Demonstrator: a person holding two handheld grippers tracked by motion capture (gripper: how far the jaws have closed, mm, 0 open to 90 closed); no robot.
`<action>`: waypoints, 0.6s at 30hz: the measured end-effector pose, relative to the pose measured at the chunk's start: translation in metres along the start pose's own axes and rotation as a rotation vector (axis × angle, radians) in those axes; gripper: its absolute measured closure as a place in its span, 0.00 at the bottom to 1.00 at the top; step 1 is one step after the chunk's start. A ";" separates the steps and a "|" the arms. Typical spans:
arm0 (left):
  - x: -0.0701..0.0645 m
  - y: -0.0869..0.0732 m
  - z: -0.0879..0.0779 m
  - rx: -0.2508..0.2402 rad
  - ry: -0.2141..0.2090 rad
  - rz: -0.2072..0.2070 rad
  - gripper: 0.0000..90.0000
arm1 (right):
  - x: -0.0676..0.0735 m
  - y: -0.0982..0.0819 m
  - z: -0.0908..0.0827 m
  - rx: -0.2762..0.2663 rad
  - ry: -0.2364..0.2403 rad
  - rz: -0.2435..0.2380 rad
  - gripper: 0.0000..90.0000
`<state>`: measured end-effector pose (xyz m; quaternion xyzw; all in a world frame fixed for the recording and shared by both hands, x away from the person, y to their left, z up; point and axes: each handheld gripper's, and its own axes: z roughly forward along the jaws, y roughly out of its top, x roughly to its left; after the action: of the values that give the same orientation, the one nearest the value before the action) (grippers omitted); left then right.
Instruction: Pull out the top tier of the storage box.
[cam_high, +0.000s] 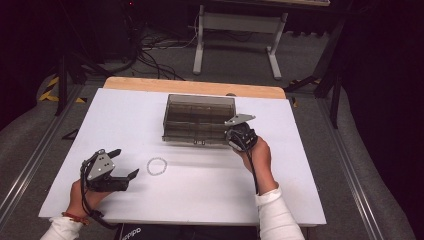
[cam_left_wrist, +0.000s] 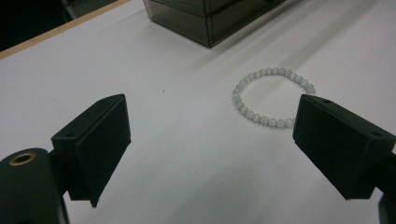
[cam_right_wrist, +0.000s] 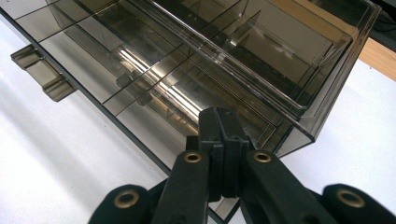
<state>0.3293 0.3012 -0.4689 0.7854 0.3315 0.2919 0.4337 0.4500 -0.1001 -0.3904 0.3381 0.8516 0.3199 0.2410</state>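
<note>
In the high view we hold our left gripper (cam_high: 126, 162) at the lower left of the frame, low over the white tabletop (cam_high: 130, 120), its jaws spread wide with nothing between them. Just to its right, near the frame's center, lies the bracelet (cam_high: 156, 166), a small ring of pale beads flat on the tabletop. In the left gripper view the bracelet (cam_left_wrist: 271, 98) sits at right of center, beyond the spread jaws; the right-hand jaw covers part of the ring's near edge in the picture, but whether it touches the beads we cannot tell.

Our right gripper (cam_high: 233, 138) is at center right in the high view, at the front right corner of the box (cam_high: 199, 118), a smoky clear case with divided compartments and two small latches on its front edge. In the right gripper view the jaws are pressed together, their tips up against the box (cam_right_wrist: 196, 70) near that corner. Whether they pinch its edge we cannot tell.
</note>
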 end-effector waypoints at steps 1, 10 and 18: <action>0.000 0.000 0.000 -0.001 0.001 -0.002 0.13 | 0.000 0.000 0.000 -0.003 0.003 0.002 1.00; 0.000 0.000 0.001 0.000 -0.001 -0.008 0.13 | -0.003 -0.004 0.000 -0.040 0.026 0.036 1.00; -0.001 -0.001 -0.003 -0.002 0.008 -0.003 0.14 | -0.002 -0.005 0.000 -0.050 0.025 0.026 1.00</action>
<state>0.3265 0.3020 -0.4683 0.7834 0.3341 0.2946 0.4335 0.4493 -0.1046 -0.3940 0.3388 0.8418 0.3486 0.2345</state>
